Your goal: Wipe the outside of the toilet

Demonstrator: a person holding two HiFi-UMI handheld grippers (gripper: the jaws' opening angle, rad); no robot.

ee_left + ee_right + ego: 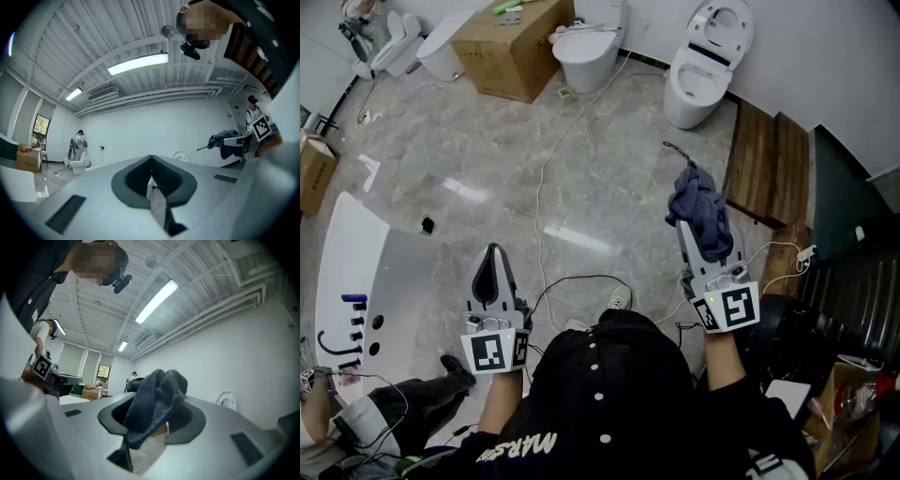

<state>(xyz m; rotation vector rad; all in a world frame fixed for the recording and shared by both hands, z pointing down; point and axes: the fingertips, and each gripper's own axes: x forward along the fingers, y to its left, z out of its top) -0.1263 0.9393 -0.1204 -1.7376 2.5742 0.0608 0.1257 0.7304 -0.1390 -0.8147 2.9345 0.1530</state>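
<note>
A white toilet (703, 70) with its lid raised stands against the far wall, well ahead of both grippers. A second white toilet (589, 47) stands to its left. My right gripper (692, 230) is shut on a dark blue cloth (701, 208), which bunches over the jaw tips and hangs down. In the right gripper view the cloth (157, 401) fills the space between the jaws of the right gripper (154, 427). My left gripper (493, 255) is shut with nothing in it, and points up and away over the floor. The left gripper view shows the left gripper (151, 164) with its jaws together.
A cardboard box (511, 42) sits at the back between the toilets. Wooden planks (769, 159) lie at the right by the wall. A white panel (352, 272) lies on the floor at the left. Cables (548, 178) trail over the marble floor. Another toilet (394, 42) stands far left.
</note>
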